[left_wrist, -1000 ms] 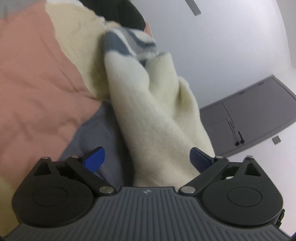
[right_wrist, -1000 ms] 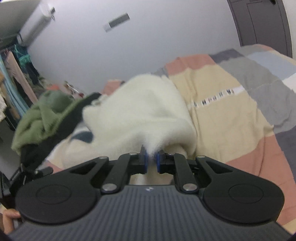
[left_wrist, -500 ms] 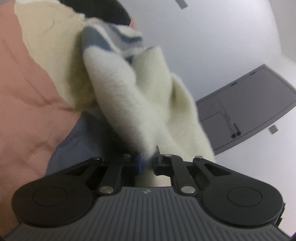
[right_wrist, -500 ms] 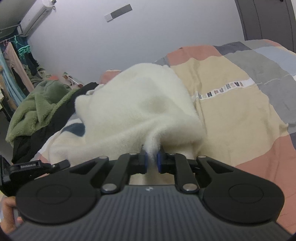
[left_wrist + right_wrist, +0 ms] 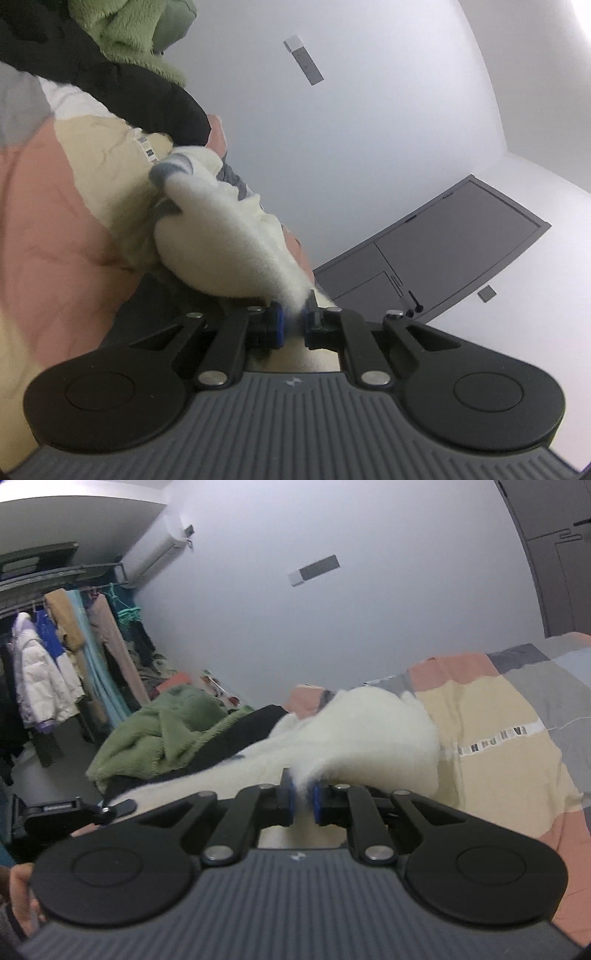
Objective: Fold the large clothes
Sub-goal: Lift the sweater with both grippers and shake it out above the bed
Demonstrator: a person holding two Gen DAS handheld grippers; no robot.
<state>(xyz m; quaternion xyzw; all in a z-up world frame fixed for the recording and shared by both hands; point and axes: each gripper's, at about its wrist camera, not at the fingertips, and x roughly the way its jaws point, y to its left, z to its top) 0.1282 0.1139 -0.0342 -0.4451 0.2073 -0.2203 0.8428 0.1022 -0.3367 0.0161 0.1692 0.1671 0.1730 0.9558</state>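
Observation:
A cream fleece garment (image 5: pixel 229 243) with grey-blue markings lies bunched on the patchwork bedspread (image 5: pixel 48 221). My left gripper (image 5: pixel 293 317) is shut on a pinch of its fluffy edge, and the cloth stretches away from the jaws toward the upper left. In the right wrist view the same cream garment (image 5: pixel 373 731) rises from the bed, and my right gripper (image 5: pixel 303 794) is shut on another part of its edge. The left gripper's black body (image 5: pixel 70 808) shows at the left of that view. How the garment lies beneath the lifted folds is hidden.
A green fleece (image 5: pixel 166 731) and a black garment (image 5: pixel 243 738) are heaped at the bed's far side. A clothes rack with hanging coats (image 5: pixel 48 672) stands left. A grey wardrobe (image 5: pixel 443 254) lines the wall. A hand (image 5: pixel 22 890) grips the left tool.
My left gripper went from wide open around the cream cloth to shut on it, then rose with it. The right gripper stayed shut and lifted, and more of the room came into view.

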